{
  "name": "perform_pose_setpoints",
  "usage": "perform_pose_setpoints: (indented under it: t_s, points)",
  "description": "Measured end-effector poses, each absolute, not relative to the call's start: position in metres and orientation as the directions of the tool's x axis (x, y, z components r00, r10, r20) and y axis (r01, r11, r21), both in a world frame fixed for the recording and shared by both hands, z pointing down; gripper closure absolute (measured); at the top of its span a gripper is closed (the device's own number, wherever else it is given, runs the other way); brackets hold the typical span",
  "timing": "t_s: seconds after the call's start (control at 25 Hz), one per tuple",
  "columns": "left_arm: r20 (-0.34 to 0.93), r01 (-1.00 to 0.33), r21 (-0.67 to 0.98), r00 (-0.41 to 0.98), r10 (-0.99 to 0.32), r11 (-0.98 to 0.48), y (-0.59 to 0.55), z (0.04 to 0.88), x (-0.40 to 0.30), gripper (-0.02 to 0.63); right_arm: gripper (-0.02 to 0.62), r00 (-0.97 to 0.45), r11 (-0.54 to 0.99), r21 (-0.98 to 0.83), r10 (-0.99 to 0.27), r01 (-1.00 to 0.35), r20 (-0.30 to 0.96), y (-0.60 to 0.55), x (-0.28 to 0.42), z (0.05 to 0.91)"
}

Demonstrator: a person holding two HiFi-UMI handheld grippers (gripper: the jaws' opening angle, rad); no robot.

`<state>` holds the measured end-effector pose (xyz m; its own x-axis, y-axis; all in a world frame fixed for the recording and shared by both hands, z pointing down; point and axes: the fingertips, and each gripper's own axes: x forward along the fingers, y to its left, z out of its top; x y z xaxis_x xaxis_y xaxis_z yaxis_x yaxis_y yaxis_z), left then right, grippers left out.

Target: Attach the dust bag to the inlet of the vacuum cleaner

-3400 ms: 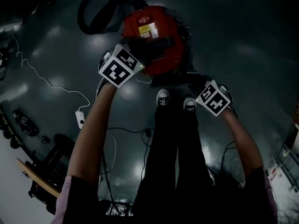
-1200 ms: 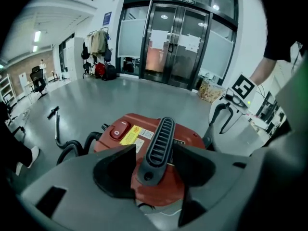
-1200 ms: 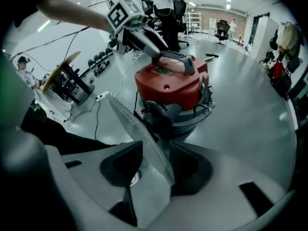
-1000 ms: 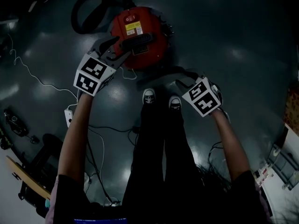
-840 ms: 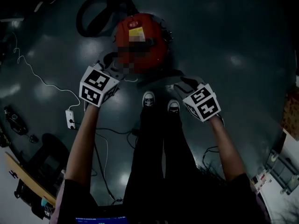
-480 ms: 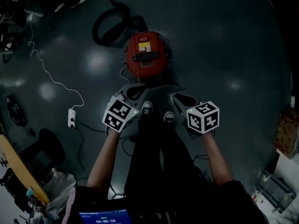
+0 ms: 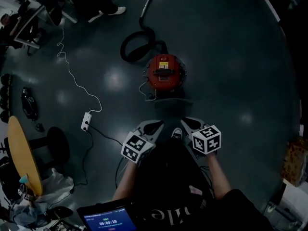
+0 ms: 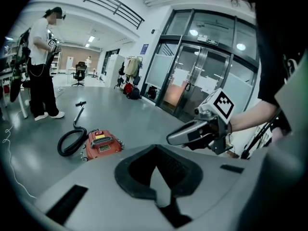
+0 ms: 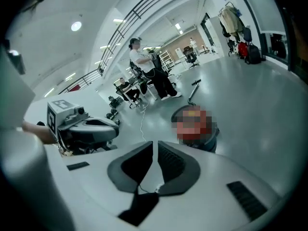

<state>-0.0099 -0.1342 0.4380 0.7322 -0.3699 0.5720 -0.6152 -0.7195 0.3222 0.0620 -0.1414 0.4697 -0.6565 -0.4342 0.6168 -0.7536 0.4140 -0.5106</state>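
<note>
Far left: a round wooden table [image 7: 17,150] is getting cut off by the frame edge, with a black stool [image 7: 57,146] beside it. A white power strip [image 7: 86,121] is lying on the floor [image 7: 231,57], left of the jaws, its cord trailing away up-left.

The left gripper [image 7: 155,125] is hanging in the air. Its jaws have just been closing and are now pressing fully together, with nothing between them.

The vacuum cleaner [image 7: 164,71] is sitting on the floor, lid up. It is lying well beyond both sets of jaws, roughly between their lines. From above the red body is reading as round, so no long axis is showing. The black hose [image 7: 136,49] is leaving its far-left side and looping once. The wand [image 7: 146,1] is pointing away from the jaws.

The right gripper [image 7: 186,121] is hanging beside the left one. Its jaws have just been closing too, down to a thin slit, and are gripping nothing.

Hard to make out: the head view is running dark, so the inlet is not resolving. The right gripper view is giving no detail of the vacuum cleaner. At the right edge, a brown box [image 7: 294,160] is getting cropped.
</note>
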Motion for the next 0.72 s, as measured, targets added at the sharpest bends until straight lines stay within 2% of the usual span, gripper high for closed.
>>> perform_pose_setpoints:
  t_s: [0.24, 0.44, 0.72]
  points:
    - [0.539, -0.617, 0.363, 0.750, -0.383, -0.699, -0.077, 0.400, -0.025, 0.601, 0.549, -0.607, 0.347, -0.502, -0.523, -0.793, 0.598, -0.111, 0.056, 0.435]
    - [0.515, -0.621, 0.411, 0.762, -0.392, -0.667, -0.033, 0.374, -0.051, 0.601, 0.548, -0.599, 0.271, -0.566, -0.590, -0.779, 0.542, -0.079, 0.038, 0.405]
    - [0.450, -0.594, 0.427, 0.794, -0.409, -0.682, 0.055, 0.353, -0.105, 0.601, 0.552, -0.517, 0.192, -0.566, -0.699, -0.802, 0.495, 0.022, -0.001, 0.364]
